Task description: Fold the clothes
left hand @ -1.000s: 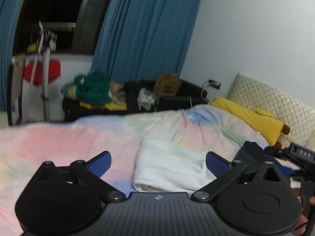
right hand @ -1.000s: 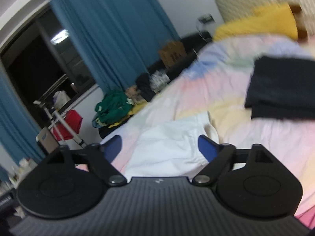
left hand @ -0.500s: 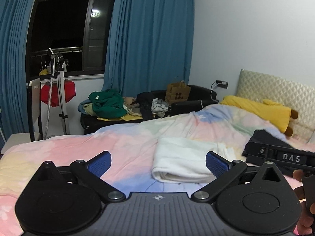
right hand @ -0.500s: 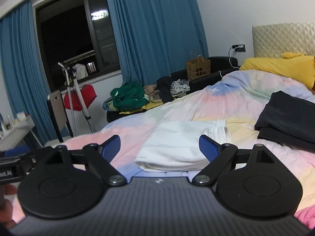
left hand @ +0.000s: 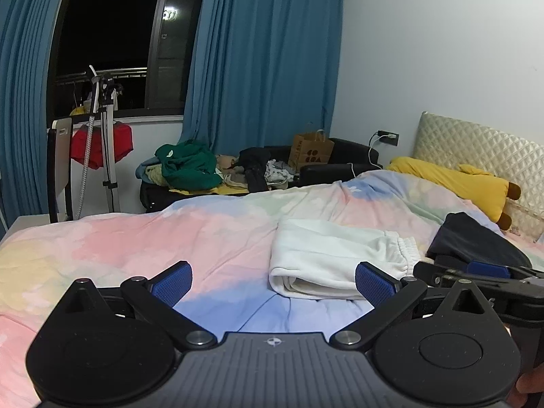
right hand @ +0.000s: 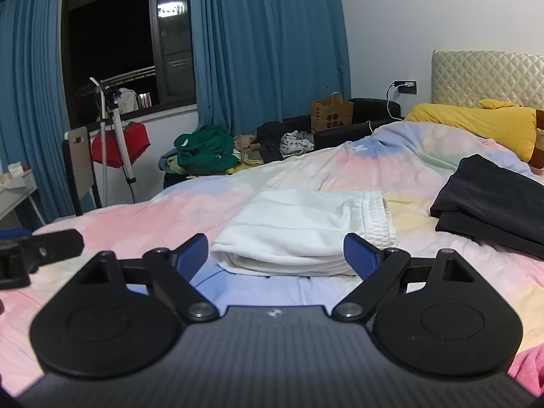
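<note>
Grippers hovering wide over folded whites

Hovering level above the near edge of the bed (left hand: pixel 102 238), both tools pointing across the quilt toward the window. Left gripper (left hand: pixel 273 280) spreading its blue ribbed pads (left hand: pixel 171 282) wide, holding nothing. Right gripper (right hand: pixel 275 255) likewise gaping, gripping nothing, its black linkage arms angling outward from a ribbed grey body. Showing partly in the left view at the right border, with a bit of a hand (left hand: pixel 530 387) below it.

Lying near the middle of the bed, just beyond the fingertips: white sweatpants (right hand: pixel 306 234), soft fleecy knit, folded into a thick rectangle with a gathered elastic waistband facing the headboard side. Resting well apart toward the headboard: dark folded garment (right hand: pixel 493 204), smooth and flat-stacked. Sprawling against the quilted headboard: yellow plush pillow (left hand: pixel 452 183).

Covering the mattress: pastel tie-dye quilt, slightly rumpled. Standing beyond the far edge: black sofa (right hand: pixel 367 108) carrying a brown paper bag (right hand: pixel 331 115) and a heap of loose clothes (right hand: pixel 210 153), green on top.
</note>
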A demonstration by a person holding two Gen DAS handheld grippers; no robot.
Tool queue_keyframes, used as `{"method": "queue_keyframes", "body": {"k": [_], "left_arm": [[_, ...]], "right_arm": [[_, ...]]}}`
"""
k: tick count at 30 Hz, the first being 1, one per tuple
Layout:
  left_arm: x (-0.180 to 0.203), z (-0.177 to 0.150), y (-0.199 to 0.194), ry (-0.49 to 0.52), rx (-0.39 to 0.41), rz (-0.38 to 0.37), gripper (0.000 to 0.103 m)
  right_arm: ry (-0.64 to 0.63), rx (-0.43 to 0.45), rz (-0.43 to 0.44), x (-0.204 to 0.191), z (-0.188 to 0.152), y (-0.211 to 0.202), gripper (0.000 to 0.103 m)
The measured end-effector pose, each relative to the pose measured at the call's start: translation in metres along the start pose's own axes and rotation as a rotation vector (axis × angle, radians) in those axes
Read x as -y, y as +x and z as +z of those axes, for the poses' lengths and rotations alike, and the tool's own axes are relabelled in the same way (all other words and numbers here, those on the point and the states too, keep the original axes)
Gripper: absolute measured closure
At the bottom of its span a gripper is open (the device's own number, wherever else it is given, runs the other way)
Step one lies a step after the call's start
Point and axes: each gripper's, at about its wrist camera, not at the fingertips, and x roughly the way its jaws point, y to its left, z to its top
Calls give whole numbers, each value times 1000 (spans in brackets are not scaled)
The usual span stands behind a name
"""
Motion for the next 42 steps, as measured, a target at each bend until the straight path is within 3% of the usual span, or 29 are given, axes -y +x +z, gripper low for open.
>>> {"method": "queue_keyframes", "body": {"k": [13,21,34,42], "left_arm": [[2,-24,23,21,-54,-16,0],[8,-30,27,38,-49,-9,0],[-1,-32,24,23,-31,44,0],[-6,-36,27,16,-52,81,0]], "right_arm": [[19,-44,-14,2,-18,15,15],[23,-48,-29,1,-19,18,15],[-56,-25,-98,-14,-23,19,15],[-16,-32,-72,-3,-20,20,15]]}}
